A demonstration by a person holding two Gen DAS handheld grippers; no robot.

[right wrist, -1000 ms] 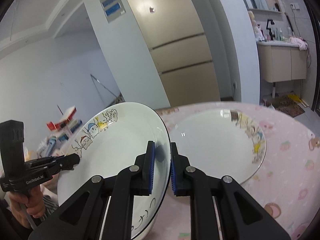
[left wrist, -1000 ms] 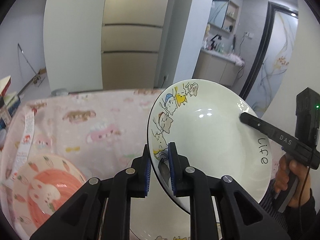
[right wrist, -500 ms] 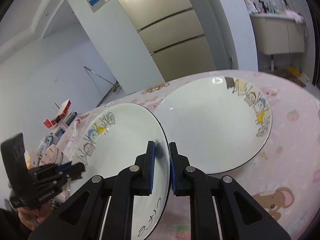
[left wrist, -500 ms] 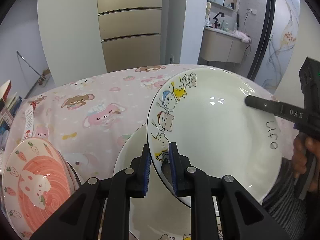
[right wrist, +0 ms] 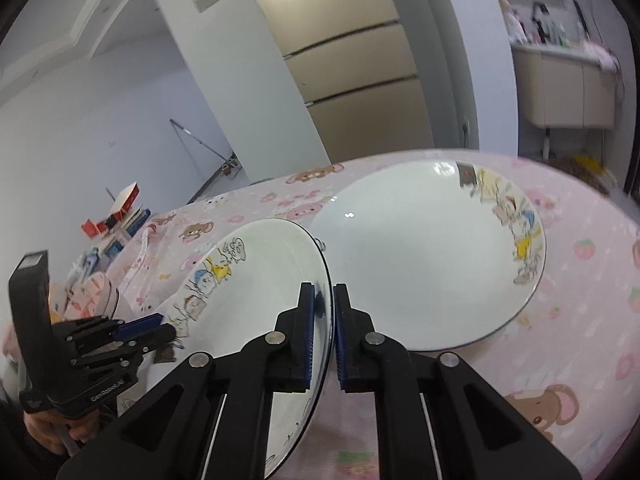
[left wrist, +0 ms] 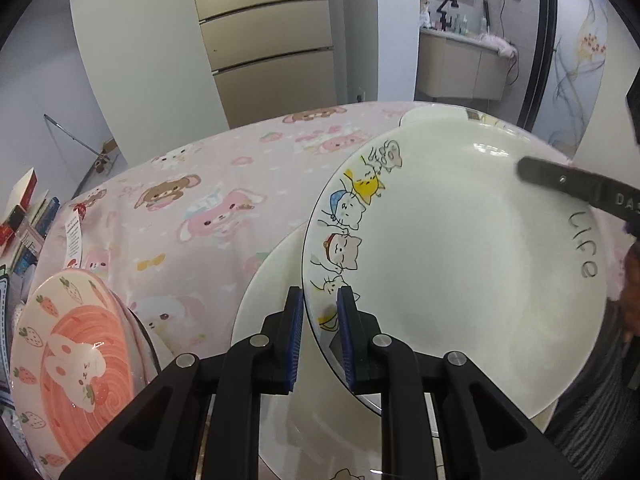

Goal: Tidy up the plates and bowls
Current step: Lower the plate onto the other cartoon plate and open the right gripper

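Note:
A white plate with cartoon cats and the word "Life" (left wrist: pixel 460 264) is held tilted above the table by both grippers. My left gripper (left wrist: pixel 318 308) is shut on its near rim. My right gripper (right wrist: pixel 325 300) is shut on the opposite rim of the same plate (right wrist: pixel 256 292). A second white cat plate (right wrist: pixel 424 264) lies flat on the pink tablecloth; in the left wrist view it (left wrist: pixel 276 344) lies under the held plate. A pink rabbit bowl (left wrist: pixel 68 356) stands at the left.
The table has a pink cartoon tablecloth (left wrist: pixel 180 200). Books and boxes (right wrist: pixel 116 216) lie at its far left edge. A fridge (left wrist: pixel 272 36) and a wall stand behind the table. A bathroom counter (right wrist: pixel 568 92) is at the back right.
Both grippers have lowered the held plate toward the table and tipped it flatter. The flat plate beneath has come closer in both views.

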